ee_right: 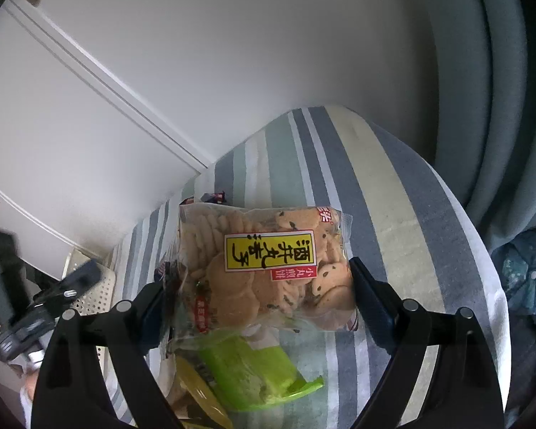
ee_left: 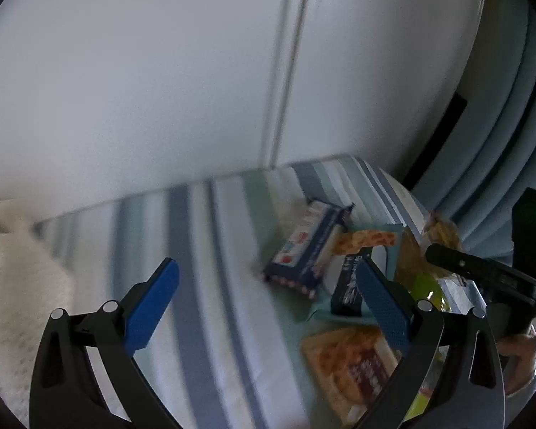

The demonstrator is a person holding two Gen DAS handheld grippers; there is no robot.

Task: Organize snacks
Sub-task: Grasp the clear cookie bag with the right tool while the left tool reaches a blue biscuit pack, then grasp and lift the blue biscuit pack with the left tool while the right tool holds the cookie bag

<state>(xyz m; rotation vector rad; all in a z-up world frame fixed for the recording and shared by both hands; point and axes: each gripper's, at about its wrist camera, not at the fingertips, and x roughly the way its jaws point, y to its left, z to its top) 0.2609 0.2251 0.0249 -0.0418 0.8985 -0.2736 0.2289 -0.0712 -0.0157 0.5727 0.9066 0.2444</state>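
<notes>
Left wrist view: the left tool (ee_left: pixel 268 304) stood wide and empty above the striped cloth (ee_left: pixel 203 250), beside a blue snack box (ee_left: pixel 303 250).

Right wrist view: the right tool (ee_right: pixel 261 307) gripped the cracker bag (ee_right: pixel 264 268) above the cloth; a light squeeze was advisable to avoid crushing it.

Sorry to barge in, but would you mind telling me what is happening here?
A person is sorting snacks on a striped cloth with two handheld grippers. The right gripper is closed on a clear bag of rice crackers. The left gripper is open and empty, near the blue packet and other snacks.
</notes>
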